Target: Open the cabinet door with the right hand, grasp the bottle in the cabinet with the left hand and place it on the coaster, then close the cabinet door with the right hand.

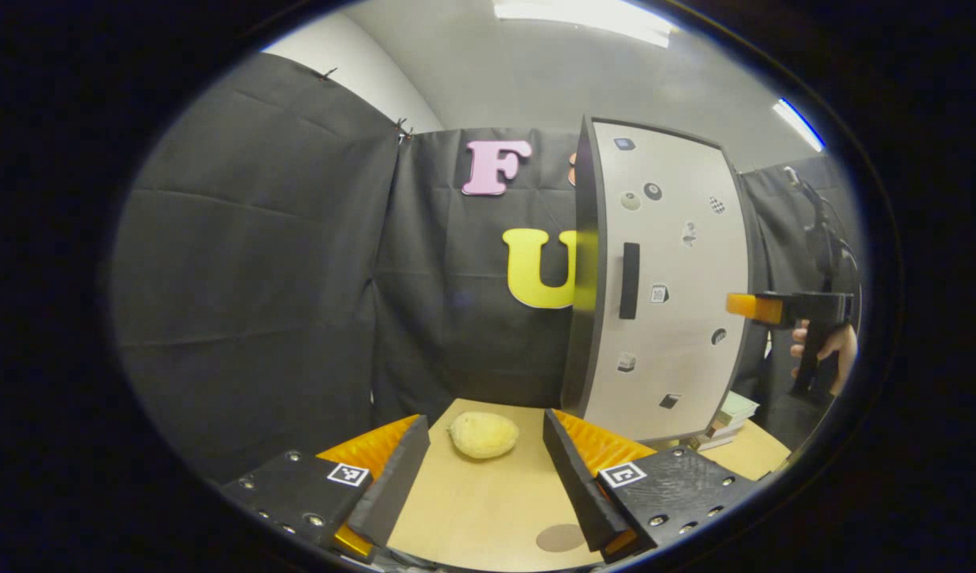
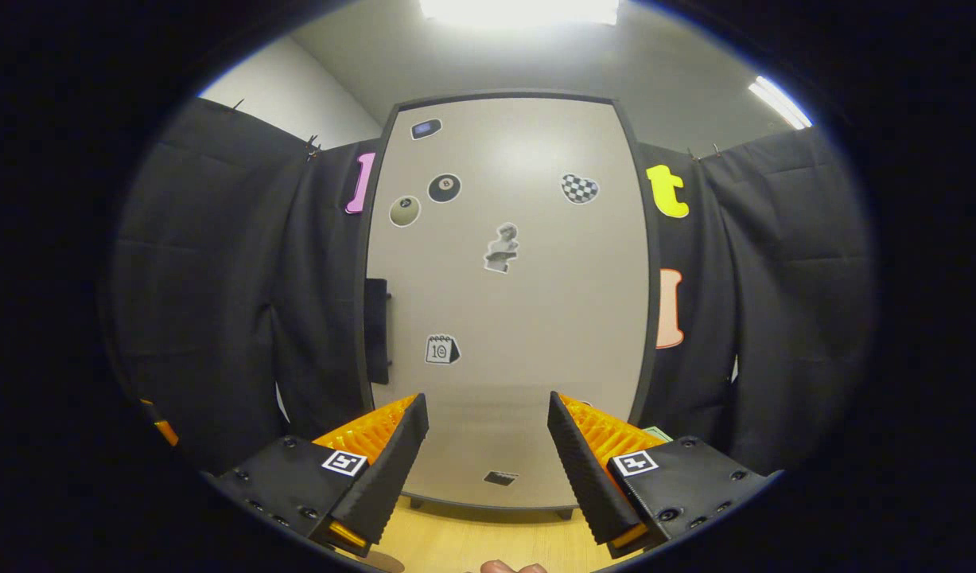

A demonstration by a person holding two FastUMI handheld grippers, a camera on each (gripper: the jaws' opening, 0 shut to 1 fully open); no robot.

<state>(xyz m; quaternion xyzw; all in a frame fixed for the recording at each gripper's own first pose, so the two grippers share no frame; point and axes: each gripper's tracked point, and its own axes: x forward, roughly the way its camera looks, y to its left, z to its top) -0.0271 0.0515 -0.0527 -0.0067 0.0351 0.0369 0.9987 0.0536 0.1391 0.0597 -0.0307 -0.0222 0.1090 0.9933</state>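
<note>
Left claw (image 1: 486, 458) gapes above table (image 1: 488, 509); cabinet door (image 1: 662, 278) closed.

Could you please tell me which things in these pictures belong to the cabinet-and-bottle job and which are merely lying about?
Belongs to the job:
cabinet door, shut
door handle
coaster on the table
left gripper, open
right gripper, open

Just lying about:
yellowish lumpy object
stack of books behind the cabinet
stickers on the door
</note>
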